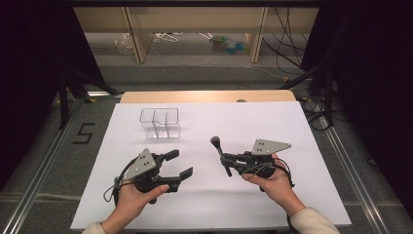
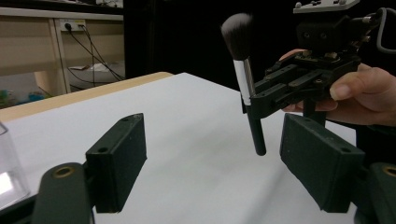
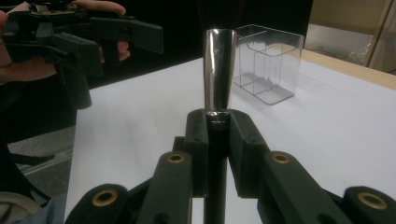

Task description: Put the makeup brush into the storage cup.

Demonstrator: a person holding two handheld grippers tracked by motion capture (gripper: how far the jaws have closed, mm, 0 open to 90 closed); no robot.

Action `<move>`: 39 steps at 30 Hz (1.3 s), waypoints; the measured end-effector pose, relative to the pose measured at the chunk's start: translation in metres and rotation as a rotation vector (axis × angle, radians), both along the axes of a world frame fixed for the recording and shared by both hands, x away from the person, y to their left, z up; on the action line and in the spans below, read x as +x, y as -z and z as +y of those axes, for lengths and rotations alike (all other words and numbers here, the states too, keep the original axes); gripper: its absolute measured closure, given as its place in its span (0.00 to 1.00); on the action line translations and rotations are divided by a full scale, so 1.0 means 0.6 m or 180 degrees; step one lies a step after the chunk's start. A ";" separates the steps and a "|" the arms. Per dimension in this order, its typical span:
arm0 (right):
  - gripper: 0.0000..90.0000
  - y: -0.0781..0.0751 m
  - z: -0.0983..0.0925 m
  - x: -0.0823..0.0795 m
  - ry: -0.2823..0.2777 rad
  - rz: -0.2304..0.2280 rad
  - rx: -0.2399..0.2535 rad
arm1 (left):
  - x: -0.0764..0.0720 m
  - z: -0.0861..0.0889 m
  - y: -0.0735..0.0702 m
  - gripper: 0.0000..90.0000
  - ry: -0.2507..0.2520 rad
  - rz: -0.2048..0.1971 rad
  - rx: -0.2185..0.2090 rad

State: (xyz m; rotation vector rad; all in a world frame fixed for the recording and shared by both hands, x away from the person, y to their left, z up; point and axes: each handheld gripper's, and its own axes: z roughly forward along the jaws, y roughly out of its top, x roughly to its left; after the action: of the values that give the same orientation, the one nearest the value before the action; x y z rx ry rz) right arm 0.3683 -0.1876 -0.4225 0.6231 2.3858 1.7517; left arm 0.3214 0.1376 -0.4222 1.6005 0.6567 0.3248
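Observation:
A makeup brush (image 1: 221, 155) with a dark bristle head, silver ferrule and black handle stands nearly upright above the white table sheet (image 1: 272, 122). My right gripper (image 1: 228, 160) is shut on its handle just below the ferrule (image 3: 219, 70), with the jaws pressed on both sides (image 3: 218, 135). My left gripper (image 1: 179, 164) is held open to the left of it, jaws wide apart with nothing between them (image 2: 210, 158). In the left gripper view the brush (image 2: 243, 79) hangs just ahead, between the jaw tips. A clear divided organizer (image 1: 159, 123) stands at the back left.
The organizer (image 3: 268, 60) has several compartments with nothing in them. The sheet covers a wooden table whose bare far edge (image 1: 209, 96) shows. Wooden shelving legs (image 1: 136, 34) and cables lie on the floor beyond. Dark curtains flank both sides.

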 end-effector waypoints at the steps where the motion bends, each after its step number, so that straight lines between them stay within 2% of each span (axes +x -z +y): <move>1: 0.88 0.000 0.003 -0.001 -0.0001 0.0000 0.0052 | 0.002 -0.004 0.000 0.26 0.0009 0.0010 -0.0018; 3: 0.88 -0.001 0.005 -0.002 0.0043 -0.0040 0.0009 | 0.006 -0.014 -0.001 0.27 0.0028 0.0030 -0.0039; 8: 0.88 0.001 0.012 -0.001 0.0038 -0.0097 0.0038 | 0.013 -0.037 -0.003 0.28 0.0050 0.0096 -0.0100; 9: 0.88 0.000 0.012 -0.001 0.0031 -0.0094 0.0011 | 0.017 -0.041 -0.003 0.28 0.0103 0.0056 -0.0075; 10: 0.88 0.003 0.016 -0.001 0.0016 -0.0107 0.0080 | 0.018 -0.046 -0.004 0.29 0.0100 0.0073 -0.0089; 12: 0.88 0.002 0.017 -0.002 0.0028 -0.0093 0.0027 | 0.021 -0.051 -0.004 0.30 0.0123 0.0041 -0.0084; 13: 0.88 0.002 0.018 -0.002 0.0021 -0.0101 0.0020 | 0.021 -0.056 -0.004 0.31 0.0086 0.0093 -0.0117; 16: 0.88 0.004 0.022 -0.002 0.0019 -0.0112 0.0078 | 0.025 -0.064 -0.005 0.33 0.0101 0.0066 -0.0084; 17: 0.88 0.004 0.023 -0.003 0.0000 -0.0048 0.0079 | 0.028 -0.067 -0.004 0.34 0.0108 0.0032 -0.0053; 18: 0.88 0.002 0.021 -0.004 0.0023 -0.0050 0.0005 | 0.027 -0.071 -0.004 0.35 0.0053 0.0086 -0.0076; 20: 0.88 0.004 0.024 -0.004 -0.0007 -0.0024 0.0077 | 0.028 -0.076 -0.004 0.36 0.0047 0.0081 -0.0062; 21: 0.88 0.003 0.023 -0.005 0.0032 -0.0046 0.0001 | 0.029 -0.078 -0.004 0.37 0.0036 0.0074 -0.0049; 22: 0.88 0.003 0.023 -0.004 0.0032 -0.0050 -0.0004 | 0.028 -0.081 -0.004 0.38 -0.0013 0.0118 -0.0068; 23: 0.88 0.004 0.024 -0.005 0.0051 -0.0052 -0.0016 | 0.031 -0.083 -0.005 0.40 0.0025 0.0077 -0.0050; 25: 0.88 0.004 0.025 -0.005 0.0054 -0.0052 -0.0013 | 0.031 -0.089 -0.005 0.40 -0.0021 0.0121 -0.0080; 26: 0.88 0.005 0.029 -0.004 0.0020 -0.0034 0.0059 | 0.031 -0.091 -0.006 0.43 -0.0025 0.0117 -0.0069; 27: 0.88 0.004 0.027 -0.005 0.0022 -0.0039 -0.0003 | 0.032 -0.094 -0.006 0.44 -0.0037 0.0127 -0.0086; 28: 0.88 0.006 0.029 -0.005 -0.0001 -0.0023 0.0043 | 0.032 -0.096 -0.006 0.45 -0.0029 0.0137 -0.0097; 32: 0.88 0.007 0.032 -0.006 -0.0003 -0.0039 0.0033 | 0.036 -0.100 -0.006 0.50 -0.0023 0.0102 -0.0091; 33: 0.88 0.007 0.033 -0.006 -0.0005 -0.0034 0.0031 | 0.036 -0.102 -0.006 0.52 -0.0052 0.0143 -0.0133; 34: 0.88 0.006 0.031 -0.005 0.0006 -0.0102 -0.0009 | 0.036 -0.103 -0.006 0.54 -0.0073 0.0160 -0.0148; 35: 0.88 0.007 0.034 -0.005 0.0003 -0.0109 0.0029 | 0.036 -0.104 -0.007 0.58 -0.0093 0.0172 -0.0162; 36: 0.88 0.007 0.034 -0.005 0.0003 -0.0109 0.0029 | 0.038 -0.104 -0.007 0.58 -0.0056 0.0130 -0.0141; 37: 0.88 0.005 0.032 -0.006 0.0025 -0.0106 -0.0034 | 0.038 -0.105 -0.007 0.60 -0.0066 0.0139 -0.0149; 39: 0.88 0.005 0.032 -0.006 0.0028 -0.0106 -0.0036 | 0.038 -0.107 -0.006 0.64 -0.0081 0.0167 -0.0169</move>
State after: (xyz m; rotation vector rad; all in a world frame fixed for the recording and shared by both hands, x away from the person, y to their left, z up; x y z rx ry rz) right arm 0.3649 -0.1682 -0.4254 0.5974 2.3658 1.7301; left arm 0.3444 0.0737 -0.4184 1.5554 0.7206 0.2827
